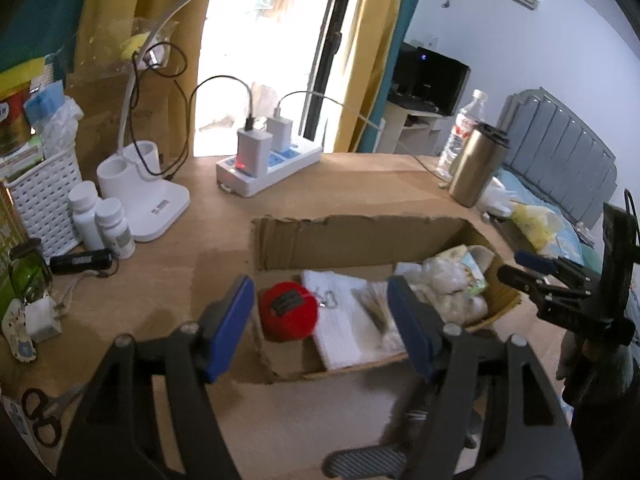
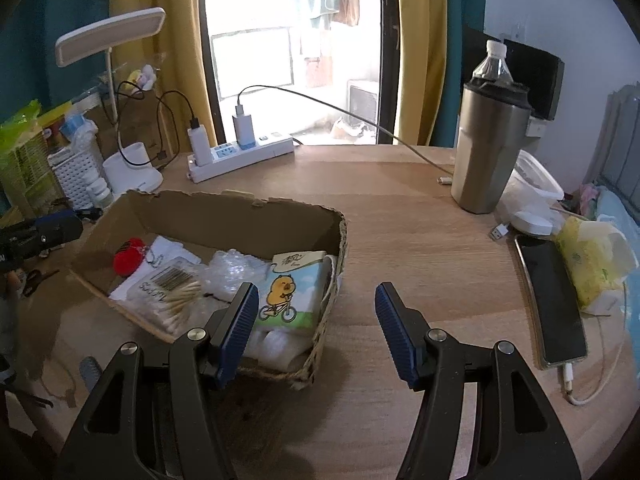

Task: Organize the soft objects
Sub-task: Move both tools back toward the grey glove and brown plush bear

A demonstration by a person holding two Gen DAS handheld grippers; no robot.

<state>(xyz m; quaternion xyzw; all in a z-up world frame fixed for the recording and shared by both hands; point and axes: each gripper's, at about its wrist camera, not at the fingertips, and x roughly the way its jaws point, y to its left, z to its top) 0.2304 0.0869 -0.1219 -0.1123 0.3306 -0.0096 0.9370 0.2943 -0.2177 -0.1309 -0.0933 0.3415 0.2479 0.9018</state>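
Observation:
A torn cardboard box [image 1: 360, 236] [image 2: 240, 216] sits on the wooden table. In it lie a red plush ball [image 1: 287, 310] [image 2: 127, 258], a white folded cloth [image 1: 340, 320], a cotton swab pack [image 2: 168, 296], bubble wrap [image 2: 236, 268] and a tissue pack with a yellow cartoon animal [image 2: 292, 292]. My left gripper [image 1: 324, 328] is open and empty, hovering above the box's near side. My right gripper [image 2: 316, 332] is open and empty, above the box's right corner. The right gripper also shows in the left wrist view [image 1: 528, 268].
A steel tumbler [image 2: 488, 148], water bottle [image 2: 494, 60], phone [image 2: 552, 300] and yellow tissue pack [image 2: 592, 264] stand at the right. A power strip [image 2: 240, 156], lamp base [image 1: 140, 192], pill bottles [image 1: 102, 220], white basket [image 1: 44, 200] and scissors [image 1: 40, 416] are at the left.

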